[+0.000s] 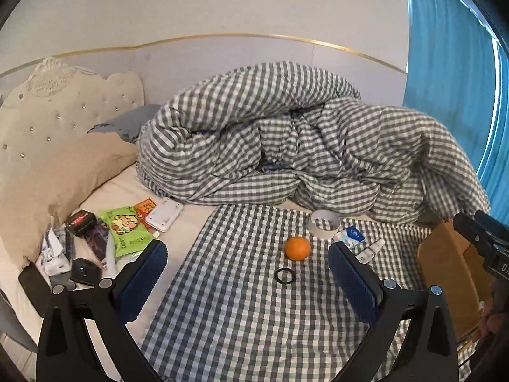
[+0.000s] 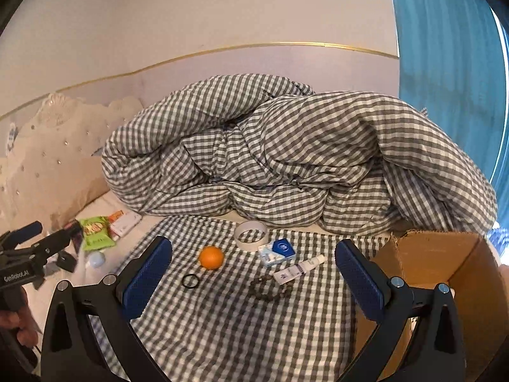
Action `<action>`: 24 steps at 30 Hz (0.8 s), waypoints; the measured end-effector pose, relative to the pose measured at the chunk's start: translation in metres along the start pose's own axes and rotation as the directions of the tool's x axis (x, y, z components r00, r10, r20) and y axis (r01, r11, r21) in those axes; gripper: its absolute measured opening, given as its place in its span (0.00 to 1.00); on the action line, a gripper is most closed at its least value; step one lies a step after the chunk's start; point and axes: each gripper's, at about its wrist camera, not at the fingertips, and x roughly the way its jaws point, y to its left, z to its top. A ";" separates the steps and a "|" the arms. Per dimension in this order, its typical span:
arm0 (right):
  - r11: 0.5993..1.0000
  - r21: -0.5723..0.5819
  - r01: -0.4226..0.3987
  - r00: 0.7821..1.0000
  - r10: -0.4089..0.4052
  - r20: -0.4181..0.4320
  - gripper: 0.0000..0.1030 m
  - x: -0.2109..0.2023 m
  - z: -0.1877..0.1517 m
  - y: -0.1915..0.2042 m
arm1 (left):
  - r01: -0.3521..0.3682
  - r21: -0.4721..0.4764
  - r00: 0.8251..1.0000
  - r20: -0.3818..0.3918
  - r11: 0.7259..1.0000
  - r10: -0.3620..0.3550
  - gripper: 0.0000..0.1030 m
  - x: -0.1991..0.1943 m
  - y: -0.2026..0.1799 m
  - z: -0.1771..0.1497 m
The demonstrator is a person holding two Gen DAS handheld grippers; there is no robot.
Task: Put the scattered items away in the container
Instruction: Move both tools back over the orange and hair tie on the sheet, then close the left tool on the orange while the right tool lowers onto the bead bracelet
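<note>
Both grippers, left gripper [image 1: 246, 269] and right gripper [image 2: 253, 269], hang spread and empty above the checked cloth [image 2: 222, 318]. The orange [image 2: 211, 257], tape roll [image 2: 252, 235] and dropper bottle [image 2: 299, 269] lie loose; the cardboard box [image 2: 445, 254] stands open just beside them, evidently for loading.

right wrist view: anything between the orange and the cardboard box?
Yes. In the right wrist view the blue-white carton and small bottle lie on the checked cloth between orange and box; a bead bracelet sits just nearer.

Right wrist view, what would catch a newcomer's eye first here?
The bright orange stands out on the checked cloth, with a black ring just in front of it. Behind them a big checked duvet is heaped up, and an open cardboard box sits at the right.
</note>
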 end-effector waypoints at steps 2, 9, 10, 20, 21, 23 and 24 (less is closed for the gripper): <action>1.000 -0.011 0.023 1.000 -0.023 -0.005 1.00 0.010 -0.003 -0.004 | 0.013 0.011 1.000 -0.005 1.000 -0.013 1.00 0.013 -0.005 -0.003; 0.998 0.016 0.060 0.996 -0.059 -0.067 1.00 0.052 -0.019 -0.033 | 0.073 0.075 0.997 -0.021 0.995 -0.071 1.00 0.079 -0.039 -0.012; 0.998 0.021 0.063 0.995 -0.061 -0.079 1.00 0.058 -0.022 -0.037 | 0.070 0.083 0.997 -0.042 0.994 -0.067 1.00 0.092 -0.044 -0.013; 0.995 0.015 0.097 0.980 -0.093 -0.177 1.00 0.111 -0.044 -0.065 | 0.093 0.143 0.980 -0.189 0.985 -0.065 1.00 0.218 -0.080 -0.030; 0.995 0.012 0.098 0.978 -0.094 -0.186 1.00 0.114 -0.046 -0.066 | 0.099 0.137 0.977 -0.201 0.986 -0.071 1.00 0.228 -0.081 -0.032; 0.995 0.008 0.099 0.975 -0.095 -0.203 1.00 0.120 -0.050 -0.070 | 0.102 0.123 0.972 -0.223 0.987 -0.072 1.00 0.245 -0.082 -0.034; 0.995 0.009 0.098 0.974 -0.094 -0.206 1.00 0.122 -0.051 -0.072 | 0.102 0.118 0.969 -0.238 0.988 -0.072 1.00 0.255 -0.083 -0.036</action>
